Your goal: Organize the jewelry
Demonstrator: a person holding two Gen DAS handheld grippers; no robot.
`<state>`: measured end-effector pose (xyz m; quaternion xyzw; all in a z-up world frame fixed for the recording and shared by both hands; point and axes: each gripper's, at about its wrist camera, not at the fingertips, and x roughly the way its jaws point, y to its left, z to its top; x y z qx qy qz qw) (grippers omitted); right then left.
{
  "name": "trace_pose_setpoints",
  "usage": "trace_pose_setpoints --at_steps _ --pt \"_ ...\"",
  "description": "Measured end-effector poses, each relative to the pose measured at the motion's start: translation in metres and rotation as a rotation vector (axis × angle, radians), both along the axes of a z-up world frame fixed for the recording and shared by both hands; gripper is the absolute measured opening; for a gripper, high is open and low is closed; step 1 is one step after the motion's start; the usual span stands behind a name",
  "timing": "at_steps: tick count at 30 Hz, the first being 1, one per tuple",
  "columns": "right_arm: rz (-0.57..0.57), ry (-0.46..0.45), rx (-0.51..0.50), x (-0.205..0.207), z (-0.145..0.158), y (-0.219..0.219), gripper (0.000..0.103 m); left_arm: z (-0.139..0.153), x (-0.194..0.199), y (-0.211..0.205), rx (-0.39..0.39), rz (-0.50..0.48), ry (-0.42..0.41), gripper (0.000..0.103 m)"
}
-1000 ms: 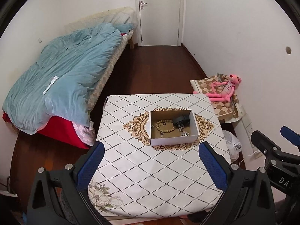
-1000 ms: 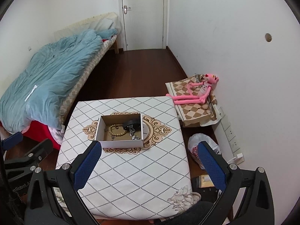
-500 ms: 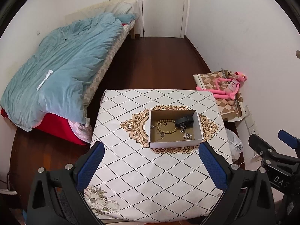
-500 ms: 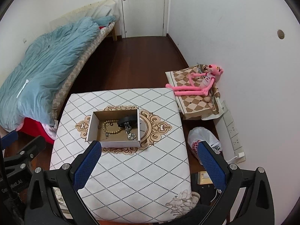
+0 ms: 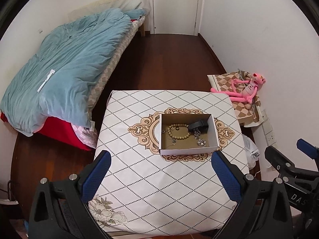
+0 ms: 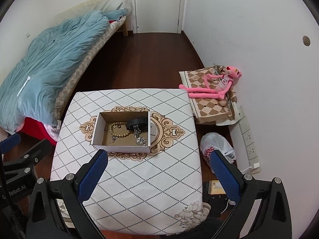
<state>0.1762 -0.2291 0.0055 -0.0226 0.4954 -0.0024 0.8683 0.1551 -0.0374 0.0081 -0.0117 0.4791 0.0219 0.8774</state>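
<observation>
Your left gripper (image 5: pixel 159 169) and right gripper (image 6: pixel 157 169): jaws released, empty. Cardboard box (image 5: pixel 187 151), desk (image 5: pixel 139 179) centre, corrals bead bracelet (image 5: pixel 178 131) at 12 o'clock.

Both wrist views high above near edge, angled down-forward; share table (image 5: pixel 159 179), box (image 6: pixel 121 146), bed (image 5: pixel 65 67).

Both views are bright and evenly lit, sharp throughout. Fisheye bending curves the walls (image 5: pixel 259 29), with black corners. Soft shadows fill the cardboard box (image 6: pixel 121 145).
</observation>
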Motion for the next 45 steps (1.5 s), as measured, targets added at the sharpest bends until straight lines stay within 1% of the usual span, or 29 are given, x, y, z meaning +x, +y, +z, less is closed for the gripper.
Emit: trace_pose_setpoints --at_steps 17,45 --pt "0.015 0.001 -0.004 0.0 0.0026 0.0073 0.103 -0.0068 -0.0012 0.0031 0.005 -0.003 0.014 0.103" --pt "0.021 -0.003 -0.004 -0.0019 0.0066 0.0071 0.103 0.001 -0.0053 0.0067 0.02 0.005 -0.004 0.103"
